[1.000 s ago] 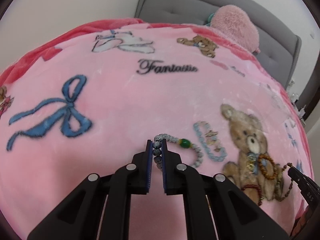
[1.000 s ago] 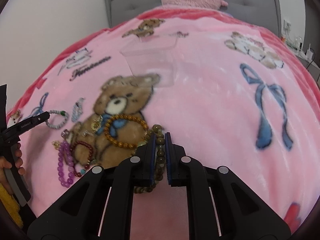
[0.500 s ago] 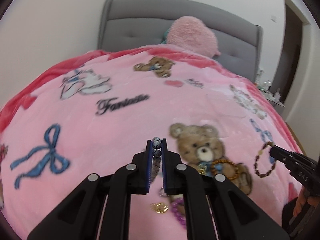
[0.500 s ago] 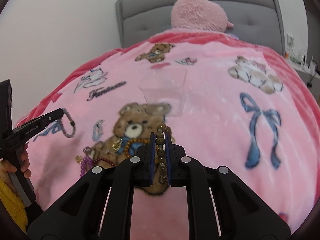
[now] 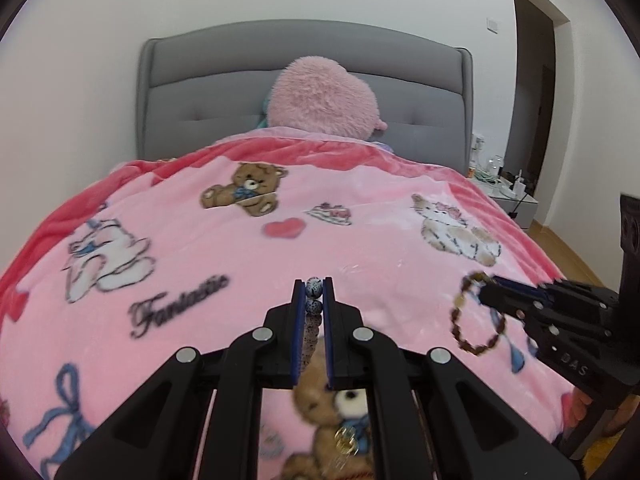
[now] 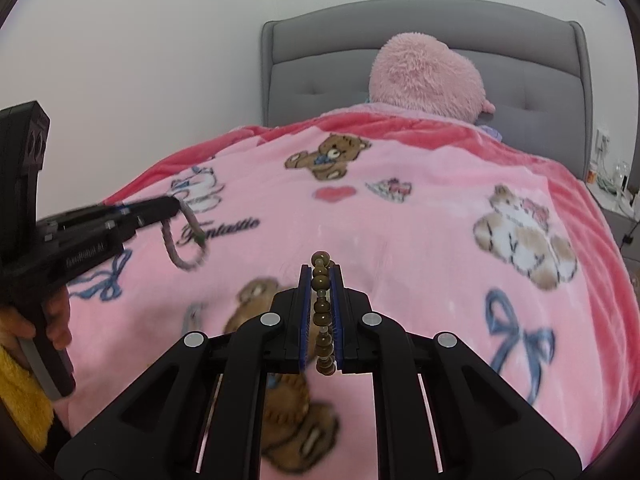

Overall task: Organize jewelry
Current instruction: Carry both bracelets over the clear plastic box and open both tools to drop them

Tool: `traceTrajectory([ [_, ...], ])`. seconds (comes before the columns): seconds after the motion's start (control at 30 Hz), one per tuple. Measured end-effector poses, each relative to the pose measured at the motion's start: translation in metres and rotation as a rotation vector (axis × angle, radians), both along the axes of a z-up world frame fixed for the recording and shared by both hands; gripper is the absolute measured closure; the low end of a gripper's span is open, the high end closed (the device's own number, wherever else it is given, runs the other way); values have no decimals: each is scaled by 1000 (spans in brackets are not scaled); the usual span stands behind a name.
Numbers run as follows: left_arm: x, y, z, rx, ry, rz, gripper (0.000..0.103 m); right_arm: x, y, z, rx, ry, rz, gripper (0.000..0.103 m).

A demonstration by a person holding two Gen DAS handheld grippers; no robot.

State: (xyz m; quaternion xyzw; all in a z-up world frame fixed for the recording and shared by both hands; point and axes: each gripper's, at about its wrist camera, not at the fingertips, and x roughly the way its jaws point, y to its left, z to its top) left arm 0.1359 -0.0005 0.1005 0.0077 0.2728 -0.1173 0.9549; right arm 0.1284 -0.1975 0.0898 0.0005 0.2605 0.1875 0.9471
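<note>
My left gripper (image 5: 314,292) is shut on a speckled grey-blue bead bracelet (image 5: 313,300), lifted above the pink blanket (image 5: 200,248). It shows at the left of the right wrist view (image 6: 172,206), with the bracelet (image 6: 184,244) dangling as a loop. My right gripper (image 6: 320,276) is shut on a brown wooden bead bracelet (image 6: 321,304), also lifted. It shows at the right of the left wrist view (image 5: 486,286), the brown loop (image 5: 472,316) hanging from its tips. A clear plastic box (image 6: 352,248) lies faintly visible on the blanket ahead.
Gold jewelry (image 5: 348,438) lies on the bear print below the left gripper. A pink plush cushion (image 5: 320,98) leans on the grey headboard (image 5: 200,80). A nightstand (image 5: 508,194) with small items stands at the right of the bed.
Both grippers have risen off the blanket with their bracelets and tilted up toward the headboard. The jewelry pile has dropped low in both views.
</note>
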Motion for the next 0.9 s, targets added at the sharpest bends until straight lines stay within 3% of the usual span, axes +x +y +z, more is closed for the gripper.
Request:
traceTrajectory([
  [0.17,37,-12,-2,-106,39,-94,95,37,-5,12,53,-8,3,94],
  [0.4,76,-31,-13,-136,90,-139,95,78,-8,-4,64,42,7,94],
  [0.6,88,-42,-25,-149,107,-187,95,81,-10,-28,62,85,8,94],
  [0.77,92,-38,-49,-209,159,-195,95,80,-13,-47,57,124,9,94],
  [0.9,86,-31,-44,-206,129,-182,95,76,-17,-53,72,127,2,94],
])
